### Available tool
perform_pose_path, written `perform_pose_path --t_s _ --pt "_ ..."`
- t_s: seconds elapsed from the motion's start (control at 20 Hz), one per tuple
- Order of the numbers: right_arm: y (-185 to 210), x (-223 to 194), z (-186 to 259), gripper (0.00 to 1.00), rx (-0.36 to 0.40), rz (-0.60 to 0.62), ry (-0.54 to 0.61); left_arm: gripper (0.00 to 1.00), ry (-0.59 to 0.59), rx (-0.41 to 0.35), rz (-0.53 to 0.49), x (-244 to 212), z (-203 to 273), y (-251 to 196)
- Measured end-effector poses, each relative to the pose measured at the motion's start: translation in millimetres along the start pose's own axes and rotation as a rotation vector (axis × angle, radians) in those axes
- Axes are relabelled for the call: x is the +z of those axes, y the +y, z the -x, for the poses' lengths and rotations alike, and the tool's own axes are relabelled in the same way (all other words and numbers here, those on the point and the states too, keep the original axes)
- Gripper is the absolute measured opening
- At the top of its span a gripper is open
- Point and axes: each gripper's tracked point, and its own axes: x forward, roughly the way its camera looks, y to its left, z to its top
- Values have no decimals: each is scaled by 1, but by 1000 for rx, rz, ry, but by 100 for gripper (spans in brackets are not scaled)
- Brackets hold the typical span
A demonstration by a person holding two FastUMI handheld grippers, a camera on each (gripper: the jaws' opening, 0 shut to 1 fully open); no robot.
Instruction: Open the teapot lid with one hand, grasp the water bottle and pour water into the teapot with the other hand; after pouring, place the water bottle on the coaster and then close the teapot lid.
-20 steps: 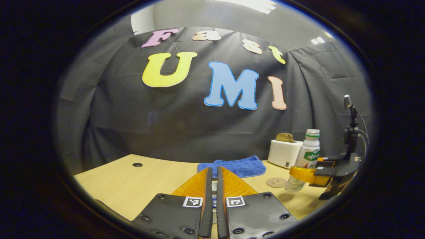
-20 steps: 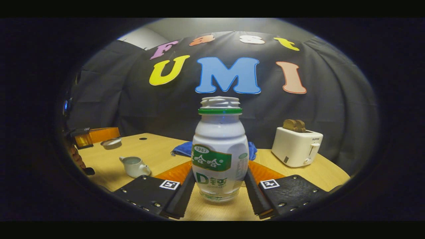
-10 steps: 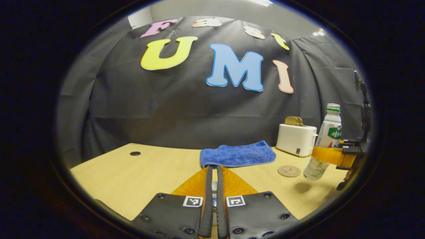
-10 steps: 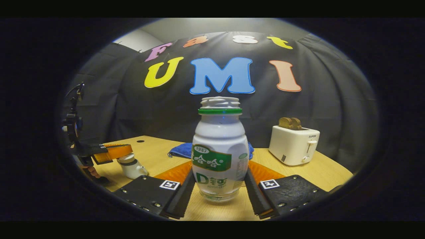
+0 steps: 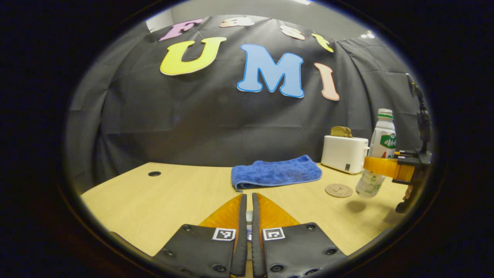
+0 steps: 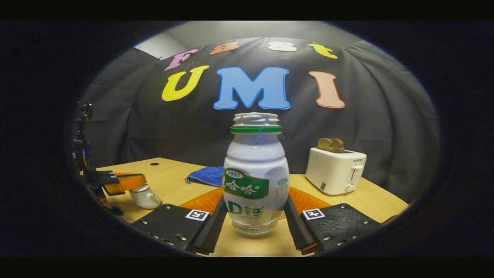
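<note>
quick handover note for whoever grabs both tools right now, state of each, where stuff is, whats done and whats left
Right tool: shut on the water bottle, upright, held above the table just right of the coaster.
Left tool: fingers nearly together, at the top of the teapot, seemingly on the lid; the lid itself is hidden.
Done: bottle grasped and lifted.
Whether water was poured can't be told.
Left: set bottle on coaster, confirm lid is seated, release.
</note>
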Motion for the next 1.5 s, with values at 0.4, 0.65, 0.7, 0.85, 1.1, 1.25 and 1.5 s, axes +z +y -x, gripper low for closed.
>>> perform_pose_path --t_s 0.4,0.65,0.7,0.85,1.1,1.25,1.5 --pt "-24 -3 -67 74 -5 -25 44 34 -43 25 10 11 11 10" --pt "-34 -19 -96 73 -14 -42 96 55 -228 38 42 66 45 23" --pt "-36 -26 -96 73 -19 -34 106 60 -248 38 40 70 50 23" --pt "-34 -35 -98 73 -12 -14 123 70 -249 26 12 68 49 17" --pt "-35 -45 -98 74 -14 -9 138 70 -232 8 -27 63 45 7" --pt "-39 -40 -97 74 -12 -24 119 70 -236 13 -48 63 45 7" --pt "-42 -53 -98 95 -46 -1 169 71 -247 3 -50 66 47 5"
